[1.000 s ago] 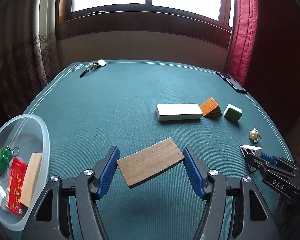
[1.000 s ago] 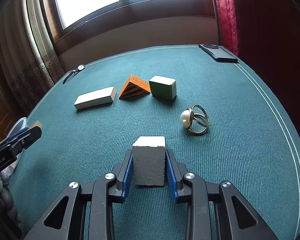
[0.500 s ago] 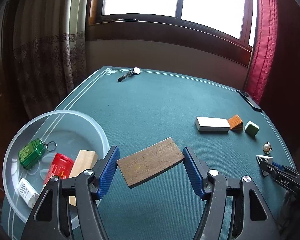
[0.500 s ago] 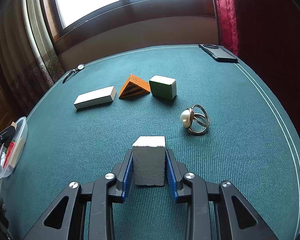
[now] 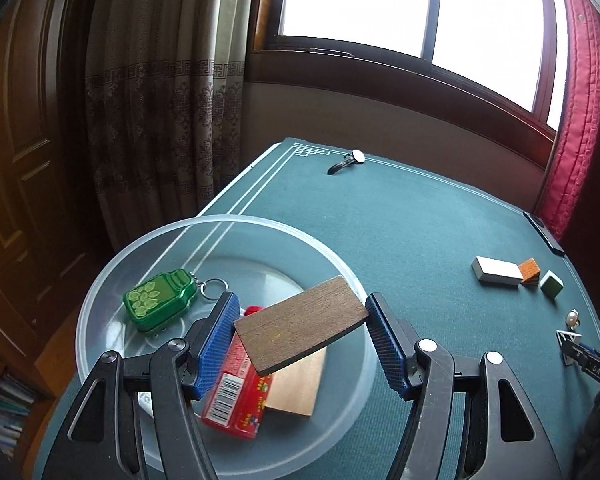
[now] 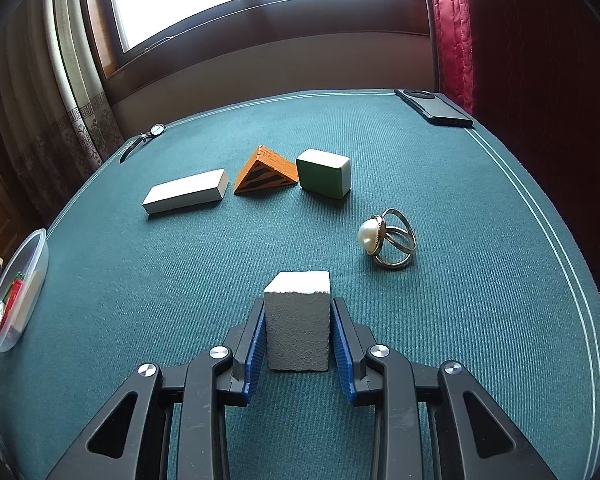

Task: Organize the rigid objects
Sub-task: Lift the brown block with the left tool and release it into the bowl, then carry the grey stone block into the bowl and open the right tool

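Note:
My left gripper [image 5: 300, 330] is shut on a dark wooden plate [image 5: 302, 328], tilted and held above the clear plastic bowl [image 5: 112, 280]. In the bowl lie a green keychain [image 5: 158, 300], a red box [image 5: 236, 396] and a light wooden block [image 5: 296, 386]. My right gripper [image 6: 298, 336] is shut on a grey block with a white top [image 6: 298, 320], low over the green table [image 6: 480, 320]. Ahead of it lie a white bar [image 6: 186, 196], an orange wedge [image 6: 266, 170], a green-and-white block [image 6: 324, 178] and a pearl ring [image 6: 386, 238].
A wristwatch [image 5: 348, 161] lies at the table's far left corner and a black phone [image 6: 434, 108] at the far right edge. Curtains hang left and right of the window. The bowl [image 6: 16, 292] stands at the table's left edge.
My left gripper has swung left with the wooden plate, from over the open table to above the bowl. The right gripper has stayed still with its block.

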Demonstrator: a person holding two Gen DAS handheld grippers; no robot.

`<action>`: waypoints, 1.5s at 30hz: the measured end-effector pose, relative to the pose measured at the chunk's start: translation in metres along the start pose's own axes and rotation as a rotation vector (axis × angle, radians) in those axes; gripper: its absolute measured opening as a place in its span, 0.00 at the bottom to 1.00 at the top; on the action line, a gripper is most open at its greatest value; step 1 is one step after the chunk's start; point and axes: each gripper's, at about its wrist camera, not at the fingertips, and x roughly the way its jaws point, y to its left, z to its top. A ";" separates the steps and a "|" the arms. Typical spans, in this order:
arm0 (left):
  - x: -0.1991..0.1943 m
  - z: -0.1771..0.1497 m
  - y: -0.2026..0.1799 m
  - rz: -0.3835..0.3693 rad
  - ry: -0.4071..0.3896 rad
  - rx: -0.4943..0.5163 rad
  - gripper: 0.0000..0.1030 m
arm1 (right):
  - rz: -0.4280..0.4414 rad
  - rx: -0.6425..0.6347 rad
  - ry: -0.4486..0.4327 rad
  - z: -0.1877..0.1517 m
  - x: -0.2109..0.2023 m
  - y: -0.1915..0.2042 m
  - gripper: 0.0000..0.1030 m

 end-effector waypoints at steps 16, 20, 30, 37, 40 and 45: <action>-0.008 0.000 0.061 0.058 -0.013 -0.099 0.69 | -0.055 -0.038 0.005 -0.002 -0.005 0.023 0.31; -0.008 0.001 0.067 0.057 -0.011 -0.114 0.69 | 0.012 -0.061 -0.016 0.000 -0.015 0.052 0.30; -0.009 0.003 0.075 0.043 -0.005 -0.145 0.71 | 0.247 -0.220 -0.048 0.006 -0.033 0.159 0.30; -0.010 0.003 0.080 0.037 -0.004 -0.171 0.71 | 0.354 -0.304 -0.049 0.009 -0.033 0.225 0.30; -0.009 0.003 0.082 0.032 0.000 -0.177 0.71 | 0.384 -0.335 -0.051 0.010 -0.032 0.249 0.30; -0.007 0.003 0.087 0.033 0.003 -0.196 0.71 | 0.414 -0.364 -0.042 0.015 -0.024 0.279 0.30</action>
